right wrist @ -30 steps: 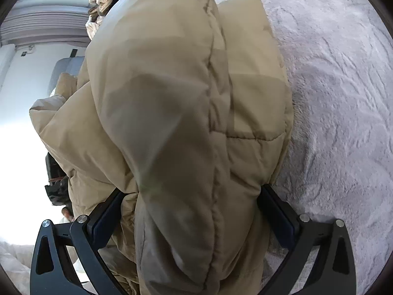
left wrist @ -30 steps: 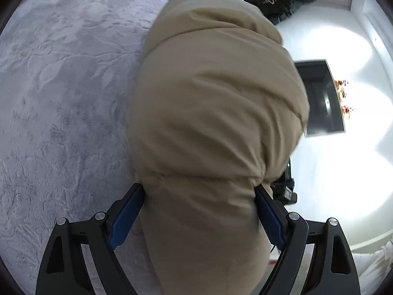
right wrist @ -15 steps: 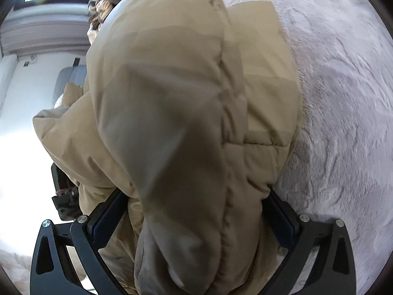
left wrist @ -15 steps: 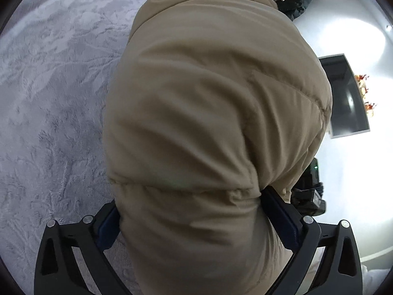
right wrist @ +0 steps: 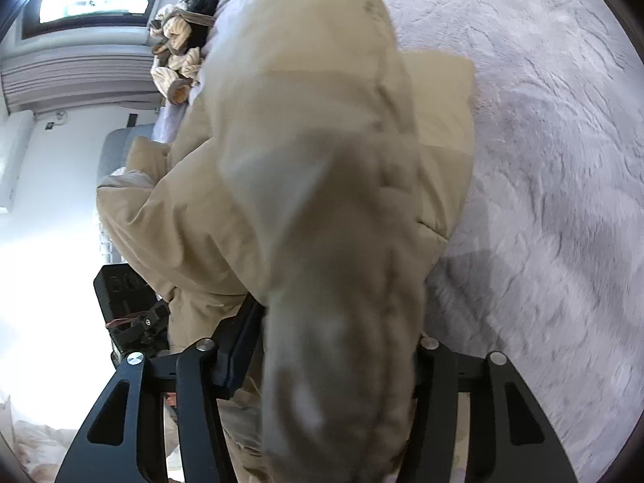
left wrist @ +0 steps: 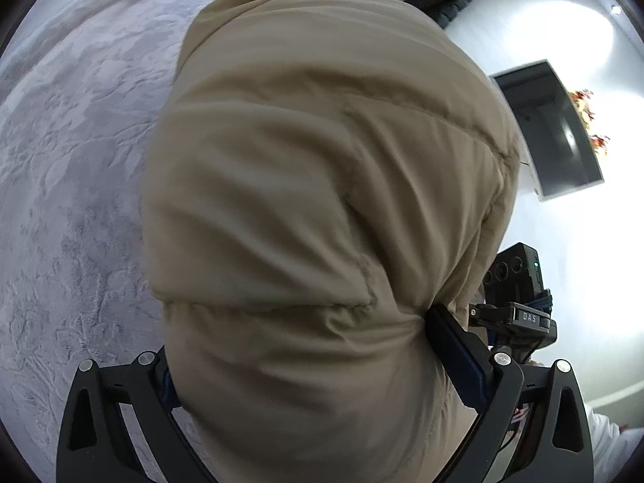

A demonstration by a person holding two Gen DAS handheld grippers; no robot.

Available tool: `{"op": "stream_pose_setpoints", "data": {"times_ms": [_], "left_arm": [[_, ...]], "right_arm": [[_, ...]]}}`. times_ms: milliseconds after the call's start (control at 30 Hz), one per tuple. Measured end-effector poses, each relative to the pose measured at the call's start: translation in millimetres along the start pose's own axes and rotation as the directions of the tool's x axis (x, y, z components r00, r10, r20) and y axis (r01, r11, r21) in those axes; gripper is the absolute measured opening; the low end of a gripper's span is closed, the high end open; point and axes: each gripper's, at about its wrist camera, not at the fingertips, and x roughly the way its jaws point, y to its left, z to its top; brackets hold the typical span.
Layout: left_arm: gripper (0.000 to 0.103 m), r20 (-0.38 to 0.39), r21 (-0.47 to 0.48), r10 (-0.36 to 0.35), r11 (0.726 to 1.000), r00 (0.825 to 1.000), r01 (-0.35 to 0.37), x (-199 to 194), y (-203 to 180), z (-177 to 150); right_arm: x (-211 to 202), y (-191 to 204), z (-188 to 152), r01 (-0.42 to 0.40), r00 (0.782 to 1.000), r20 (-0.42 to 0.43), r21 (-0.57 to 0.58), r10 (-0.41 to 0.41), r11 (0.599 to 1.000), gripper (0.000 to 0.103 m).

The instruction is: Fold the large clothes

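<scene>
A bulky beige puffer jacket (left wrist: 322,209) fills both views, lying over a grey plush bed cover (left wrist: 72,185). My left gripper (left wrist: 306,346) is shut on a thick fold of the jacket; its fingertips are buried in the fabric. My right gripper (right wrist: 338,346) is shut on another fold of the same jacket (right wrist: 306,185), which bulges up between the jaws and blurs close to the lens. The other gripper's black body shows beside the jacket in each view (left wrist: 519,294) (right wrist: 124,302).
A pile of dark and cream clothes (right wrist: 181,52) lies at the far end of the bed. A wall-mounted dark screen (left wrist: 551,129) hangs on the white wall. The grey cover (right wrist: 555,185) spreads wide beside the jacket.
The jacket has bunched up and come closer to both cameras. In the right wrist view the jaws have narrowed on the fold and the view has tilted.
</scene>
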Motion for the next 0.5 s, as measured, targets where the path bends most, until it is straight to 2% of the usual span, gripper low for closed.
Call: {"op": "stream_pose_setpoints", "data": {"times_ms": [267,500], "left_arm": [[0.101,0.043,-0.004,-0.069,0.998,0.997,0.070,-35.4,-7.5,-2.0],[0.101,0.126,-0.035,-0.073,0.996,0.989,0.078,-90.9,27.7,16.2]], "right_arm": [[-5.5,46.7,-25.2,-0.048,0.999,0.009,-0.084,0.049,0.995,0.057],[21.4,88.0,-17.0,-0.110,0.994,-0.006,-0.152,0.111,0.982,0.057]]}}
